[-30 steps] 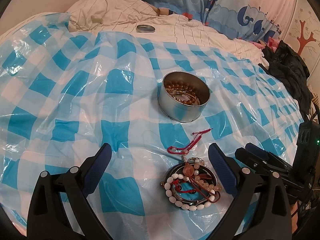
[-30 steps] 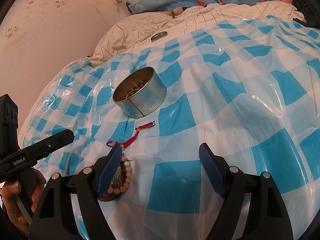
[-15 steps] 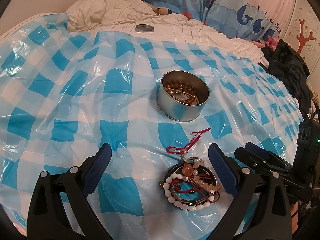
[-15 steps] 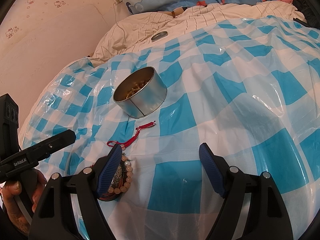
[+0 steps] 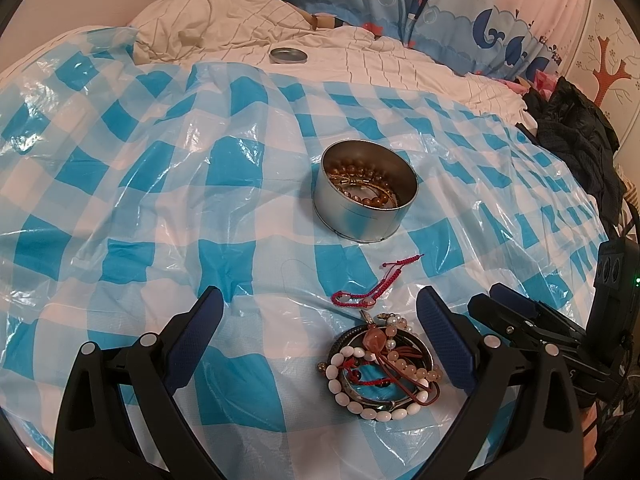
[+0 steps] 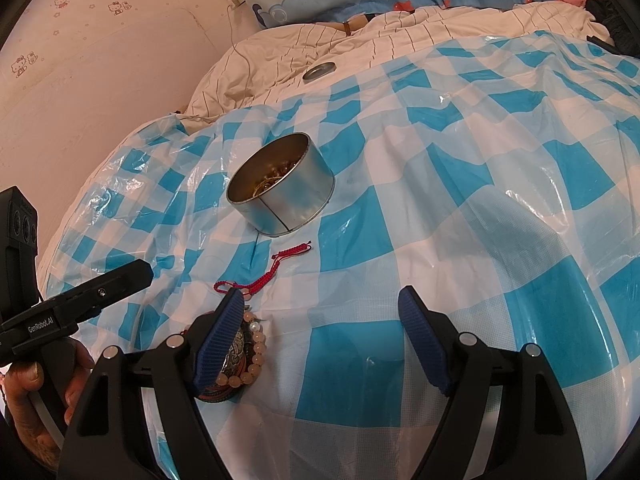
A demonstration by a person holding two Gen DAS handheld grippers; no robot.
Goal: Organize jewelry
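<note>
Left-wrist view: left gripper [image 5: 318, 322] spread, empty, low in frame; tin [image 5: 368, 194] holding beads at centre; red cord [image 5: 374, 284] below it; bracelets [image 5: 382, 368] lower right, perhaps tangled. Right gripper [image 6: 322, 332] spread, empty.

I see a bed [image 5: 400, 60] with a blue-white checked plastic sheet [image 5: 160, 200] over it. On the sheet: round tin [image 5: 366, 216], red cord [image 5: 376, 284] just beside it, bracelet pile [image 5: 380, 372] nearer. Tin lid [image 5: 288, 55] on the striped quilt [image 5: 240, 24] beyond.
</note>
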